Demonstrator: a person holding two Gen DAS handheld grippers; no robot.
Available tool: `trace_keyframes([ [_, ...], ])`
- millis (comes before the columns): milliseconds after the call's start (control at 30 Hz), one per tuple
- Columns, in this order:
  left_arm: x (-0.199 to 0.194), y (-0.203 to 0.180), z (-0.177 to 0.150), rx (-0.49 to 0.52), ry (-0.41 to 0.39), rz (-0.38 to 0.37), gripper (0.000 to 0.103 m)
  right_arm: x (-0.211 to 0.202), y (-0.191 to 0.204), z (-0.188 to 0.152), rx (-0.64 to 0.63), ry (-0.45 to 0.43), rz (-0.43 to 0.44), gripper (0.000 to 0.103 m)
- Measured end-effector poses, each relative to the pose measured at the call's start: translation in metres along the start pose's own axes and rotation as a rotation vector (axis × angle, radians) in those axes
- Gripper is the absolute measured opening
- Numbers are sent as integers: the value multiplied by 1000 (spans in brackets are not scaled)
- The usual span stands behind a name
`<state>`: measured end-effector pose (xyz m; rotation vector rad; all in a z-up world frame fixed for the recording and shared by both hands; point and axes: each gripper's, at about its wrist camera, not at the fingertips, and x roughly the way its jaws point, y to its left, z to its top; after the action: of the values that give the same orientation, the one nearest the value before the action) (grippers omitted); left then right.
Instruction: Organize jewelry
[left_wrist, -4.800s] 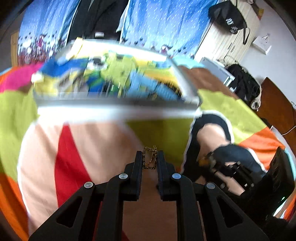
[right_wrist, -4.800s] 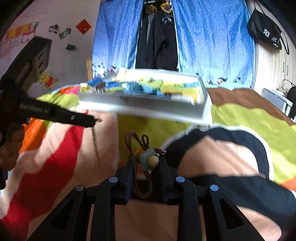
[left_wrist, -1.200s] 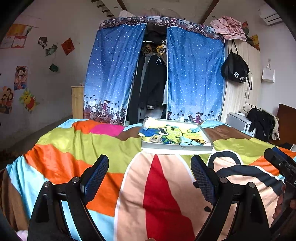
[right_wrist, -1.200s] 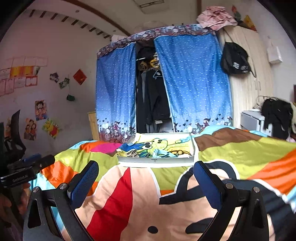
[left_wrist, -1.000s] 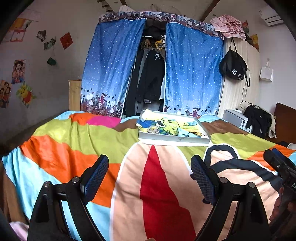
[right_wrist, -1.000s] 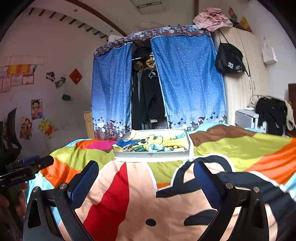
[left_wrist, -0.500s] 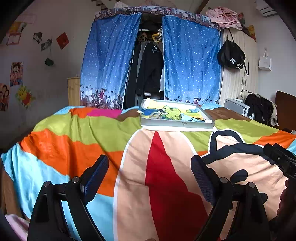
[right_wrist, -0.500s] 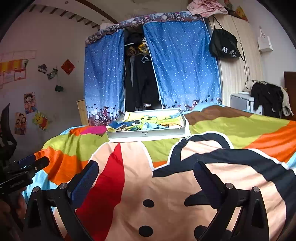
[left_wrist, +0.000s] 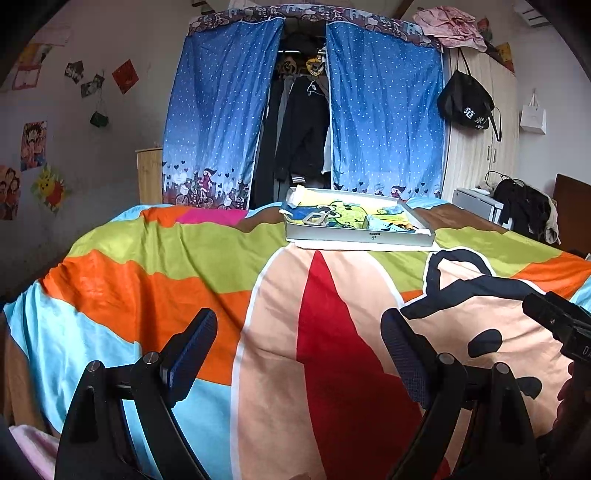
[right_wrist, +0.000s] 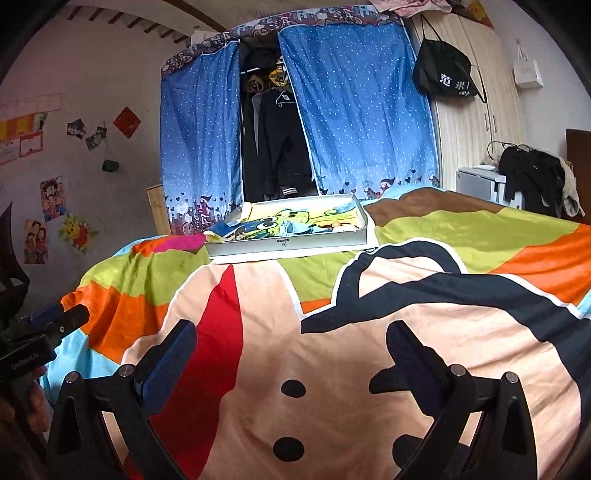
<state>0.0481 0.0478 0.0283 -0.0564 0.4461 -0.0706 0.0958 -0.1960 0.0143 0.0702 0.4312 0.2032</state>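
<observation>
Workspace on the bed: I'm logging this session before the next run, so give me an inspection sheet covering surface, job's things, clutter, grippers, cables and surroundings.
Surface: bedspread in bright cartoon colours, lightly wrinkled.
Job's things: white tray at the far end of the bed, lined with a cartoon print; small pieces lie in it, too small to identify.
Clutter: nothing seen on the bedspread besides the tray.
Grippers: left gripper open and empty; right gripper open and empty, both low over the near bedspread.
Cables: a thin dark cord above the white cabinet at right.
Surroundings: blue curtains around hanging clothes, black bag on the wardrobe, posters on the left wall.
</observation>
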Motion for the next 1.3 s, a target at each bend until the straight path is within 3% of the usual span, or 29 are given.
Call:
trace_keyframes([
  [1300,2,0,-4,49,-7,-6,87,3,-2,-3,-6,45,-19,103],
])
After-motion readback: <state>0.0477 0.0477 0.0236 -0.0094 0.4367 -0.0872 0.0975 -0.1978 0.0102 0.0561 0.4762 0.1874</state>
